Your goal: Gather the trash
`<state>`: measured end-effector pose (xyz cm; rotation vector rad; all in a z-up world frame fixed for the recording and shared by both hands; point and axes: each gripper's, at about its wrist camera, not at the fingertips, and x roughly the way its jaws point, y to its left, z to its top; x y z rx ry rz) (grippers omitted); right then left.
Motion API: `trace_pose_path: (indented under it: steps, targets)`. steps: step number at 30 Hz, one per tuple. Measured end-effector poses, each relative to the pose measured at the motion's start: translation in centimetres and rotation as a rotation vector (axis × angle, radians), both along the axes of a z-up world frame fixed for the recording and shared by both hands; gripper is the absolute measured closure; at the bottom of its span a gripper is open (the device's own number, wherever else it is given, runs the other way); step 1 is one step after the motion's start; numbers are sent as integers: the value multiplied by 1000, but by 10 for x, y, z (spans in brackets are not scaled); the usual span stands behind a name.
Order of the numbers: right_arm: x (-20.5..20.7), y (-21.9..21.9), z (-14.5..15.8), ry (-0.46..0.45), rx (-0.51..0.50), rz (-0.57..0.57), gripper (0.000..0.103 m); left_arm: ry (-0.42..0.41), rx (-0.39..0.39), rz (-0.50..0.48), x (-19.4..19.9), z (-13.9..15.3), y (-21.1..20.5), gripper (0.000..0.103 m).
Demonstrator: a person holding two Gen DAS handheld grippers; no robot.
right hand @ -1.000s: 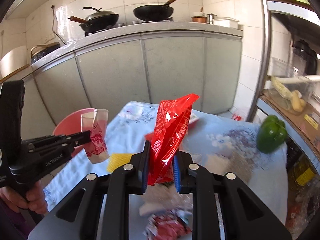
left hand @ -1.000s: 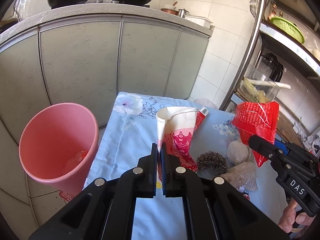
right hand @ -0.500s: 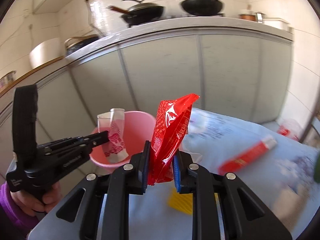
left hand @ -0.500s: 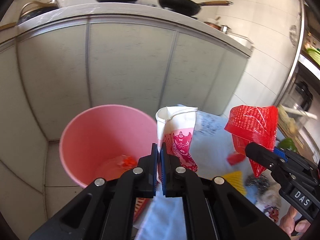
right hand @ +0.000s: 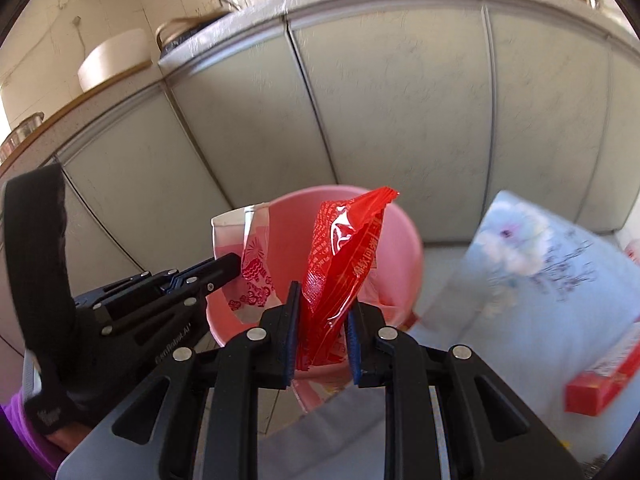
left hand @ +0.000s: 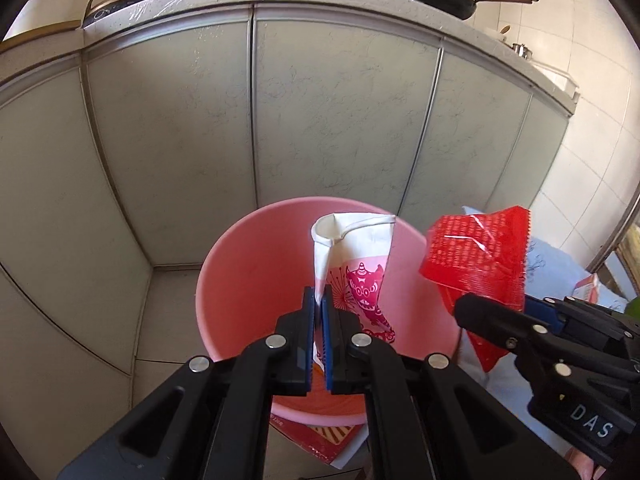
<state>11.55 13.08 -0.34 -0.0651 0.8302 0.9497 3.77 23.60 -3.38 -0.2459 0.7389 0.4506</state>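
Left wrist view: both hand-held grippers are hovering trash over the pink bin [left hand: 248, 280].
Left hand-held gripper [left hand: 318, 344] is pinching a crushed paper cup [left hand: 356, 264]; right hand-held gripper [right hand: 320, 336] is clamping a red wrapper [right hand: 344, 248], seemingly poised for dropping.

Bin [left hand: 248, 280]: mouth open, interior mostly bare; clear way in from above.
Cabinet [left hand: 340, 120]: closes off the far side just behind the bin.
Table [right hand: 532, 280]: its corner stands just beside the bin's right rim.
Cup [left hand: 352, 264]: pinched in the left gripper [left hand: 318, 300], over the bin mouth.
Wrapper [right hand: 344, 256]: clamped in the right gripper [right hand: 320, 304], close beside the cup; only a narrow gap between them.
Box [right hand: 600, 384]: on the table, well apart from the bin.
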Motion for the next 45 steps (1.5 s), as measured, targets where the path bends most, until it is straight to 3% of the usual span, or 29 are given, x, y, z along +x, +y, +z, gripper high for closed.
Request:
trace_pose_path:
  steps: [13,16,18,22,29,38,45]
  targets:
    - [15,42,-29,41,-75,29,82,53,-11,30,10,-25,15,100]
    - [15,47,-32,43,-89,34,69,51,-16,36,12,-25,17,99]
    - [16,45,-33,46,-94,29,66,52,-19,43,15,-24,18,95]
    - [19,44,-33,52,-96,27,60,32,-41,63,10,-21,23,78]
    - [8,28,-18,16,-65,11,60,-42,-103,53,-6,-6,26,77]
    - [-32,-28,-3,-58,-81,-46,60,-115,-146,-91,-23,20,-6,77]
    - [-51,-102,10,-17,-51,-137,60,-124,-136,-270,-24,34,-63,77]
